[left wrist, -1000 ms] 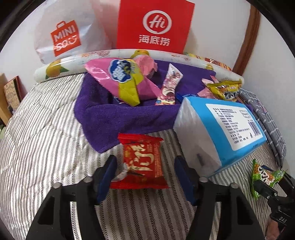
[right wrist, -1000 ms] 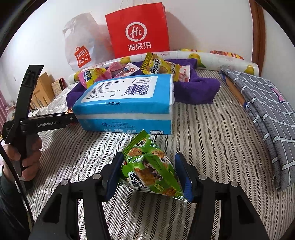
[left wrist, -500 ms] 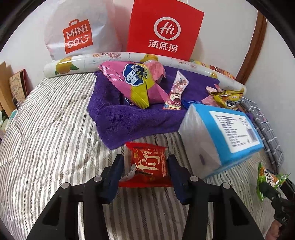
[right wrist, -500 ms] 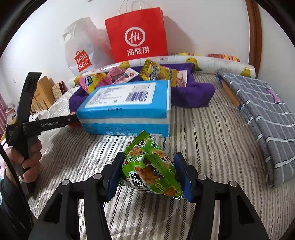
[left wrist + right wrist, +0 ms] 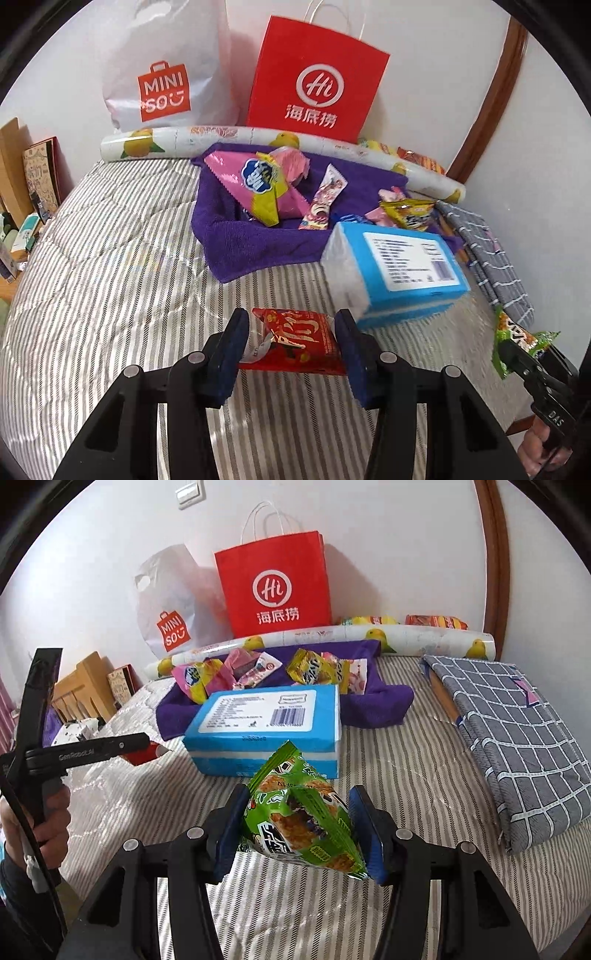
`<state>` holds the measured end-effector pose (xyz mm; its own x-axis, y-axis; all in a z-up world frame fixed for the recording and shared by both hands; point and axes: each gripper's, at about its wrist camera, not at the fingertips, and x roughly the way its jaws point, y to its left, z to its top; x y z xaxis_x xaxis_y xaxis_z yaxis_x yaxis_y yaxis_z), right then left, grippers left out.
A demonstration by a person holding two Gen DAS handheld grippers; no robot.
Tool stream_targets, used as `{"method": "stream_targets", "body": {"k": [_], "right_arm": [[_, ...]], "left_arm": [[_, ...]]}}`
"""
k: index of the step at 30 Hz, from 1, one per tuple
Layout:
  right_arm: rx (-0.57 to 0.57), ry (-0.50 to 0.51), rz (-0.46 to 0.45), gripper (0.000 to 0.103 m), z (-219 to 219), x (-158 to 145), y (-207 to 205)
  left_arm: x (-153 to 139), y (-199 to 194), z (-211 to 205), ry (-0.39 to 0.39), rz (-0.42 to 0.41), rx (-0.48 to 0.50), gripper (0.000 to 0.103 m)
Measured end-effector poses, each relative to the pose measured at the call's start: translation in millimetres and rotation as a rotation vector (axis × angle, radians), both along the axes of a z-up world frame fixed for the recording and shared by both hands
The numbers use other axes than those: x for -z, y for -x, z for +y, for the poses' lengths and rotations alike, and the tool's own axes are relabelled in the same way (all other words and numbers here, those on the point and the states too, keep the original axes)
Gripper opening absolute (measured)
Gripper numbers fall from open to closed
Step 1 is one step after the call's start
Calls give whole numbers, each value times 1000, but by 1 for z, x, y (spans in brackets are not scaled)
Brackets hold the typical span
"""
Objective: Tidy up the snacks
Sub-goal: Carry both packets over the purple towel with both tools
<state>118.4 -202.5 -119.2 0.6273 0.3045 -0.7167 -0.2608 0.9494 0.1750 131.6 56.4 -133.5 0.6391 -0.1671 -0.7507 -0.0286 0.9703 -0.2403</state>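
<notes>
Above striped bedding (image 5: 110, 280), left gripper (image 5: 291, 345) clamps red snack packet (image 5: 295, 343).

I worked in a home bedroom: a grey-and-white striped quilted bed (image 5: 110, 280) against a white wall, red paper shopping bag (image 5: 317, 81) standing behind it.

Both grippers clamped, pitched downward

The left gripper (image 5: 291, 347), jaws just closing, pinches a red packet (image 5: 295, 341); the right gripper (image 5: 301, 830) squeezes a green packet (image 5: 303, 819), a hand (image 5: 51, 819) gripping the left handle.
</notes>
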Motion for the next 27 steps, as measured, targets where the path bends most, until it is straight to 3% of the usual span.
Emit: {"method": "stream_targets", "body": {"k": [15,27], "right_arm": [[7,-8,-54,55,4,-41,6],[5,-15,-94,55,12,-71,-21]], "left_arm": [[-39,21,-18,55,-42,56,46],[-68,-4,-35,59,-61,109,46]]}}
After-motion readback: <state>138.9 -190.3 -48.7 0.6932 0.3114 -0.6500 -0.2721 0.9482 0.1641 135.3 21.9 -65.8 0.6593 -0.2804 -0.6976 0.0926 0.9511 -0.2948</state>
